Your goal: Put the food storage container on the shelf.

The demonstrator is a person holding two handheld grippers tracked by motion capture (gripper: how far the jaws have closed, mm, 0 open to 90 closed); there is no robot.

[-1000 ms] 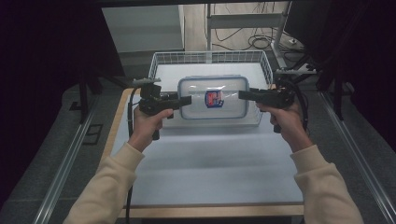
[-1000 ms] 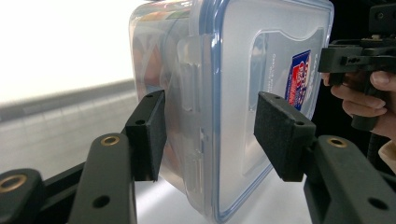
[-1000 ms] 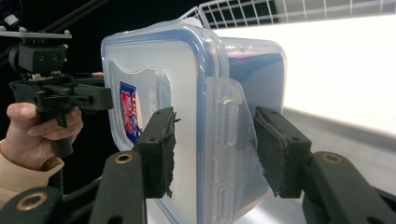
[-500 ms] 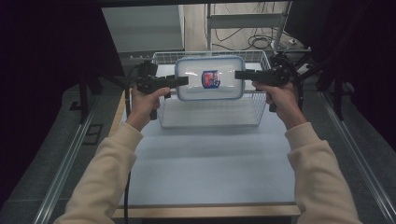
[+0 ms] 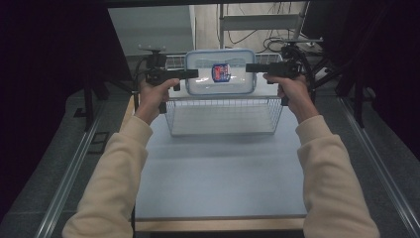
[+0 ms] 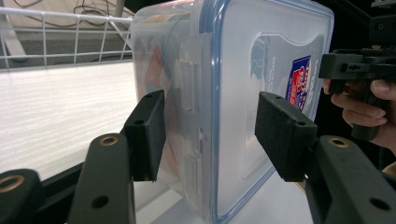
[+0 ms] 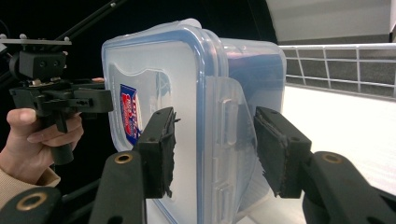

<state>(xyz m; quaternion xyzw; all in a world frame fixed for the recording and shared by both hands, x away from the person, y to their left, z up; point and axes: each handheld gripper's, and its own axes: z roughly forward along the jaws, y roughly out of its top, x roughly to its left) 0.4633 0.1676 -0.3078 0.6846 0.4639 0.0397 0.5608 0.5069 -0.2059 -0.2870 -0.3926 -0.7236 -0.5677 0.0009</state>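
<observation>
A clear plastic container [image 5: 220, 74] with a blue-rimmed lid and a red and blue label hangs in the air over the far part of a wire basket [image 5: 223, 116]. Its lid is turned toward the person. My left gripper [image 5: 194, 74] is shut on its left end and my right gripper [image 5: 250, 68] on its right end. In the left gripper view the pads [image 6: 147, 135] clamp the container [image 6: 233, 93] across the side latch. The right gripper view shows that gripper's pads [image 7: 159, 149] pressed on the lid and body of the container [image 7: 187, 93].
The wire basket stands at the far end of the pale table [image 5: 218, 168], with nothing in it that I can see. Dark stands and cables crowd both sides behind it. Metal rails run along the floor left and right of the table.
Both hands have carried the container up and away from the person, from low in the basket to above its far rim. The grip at both ends looks the same.
</observation>
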